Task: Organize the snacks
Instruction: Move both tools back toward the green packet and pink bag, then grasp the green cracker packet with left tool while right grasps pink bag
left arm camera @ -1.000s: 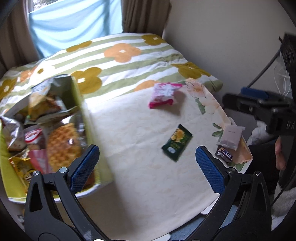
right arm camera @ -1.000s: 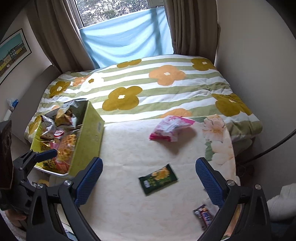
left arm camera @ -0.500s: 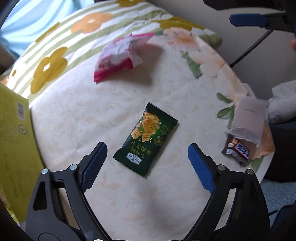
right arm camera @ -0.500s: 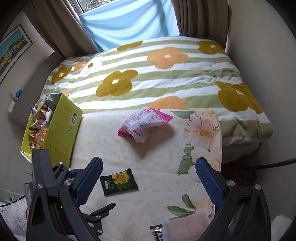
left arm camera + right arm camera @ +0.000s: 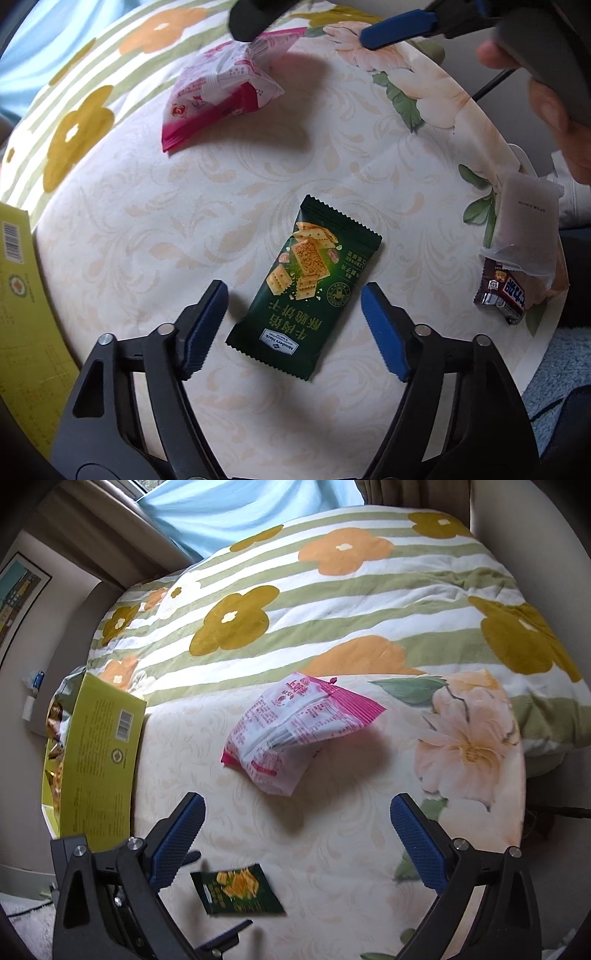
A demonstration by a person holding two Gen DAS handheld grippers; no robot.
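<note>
Left tongs (image 5: 295, 314) descended, closing around green packet (image 5: 306, 288)

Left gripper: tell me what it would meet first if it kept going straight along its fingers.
Most likely the dark green cracker packet, which lies flat on the tablecloth between the closing fingers of the left gripper. The pads do not touch it yet; depth is uncertain.

— Where's the light from?
— Daylight through the window (image 5: 236, 513), far left; the pink packet (image 5: 295, 731) throws a soft shadow rightward on the table (image 5: 351, 834).
— Sharp?
— Mostly. Fisheye bends the edges, corners go black, far things blur slightly.
</note>
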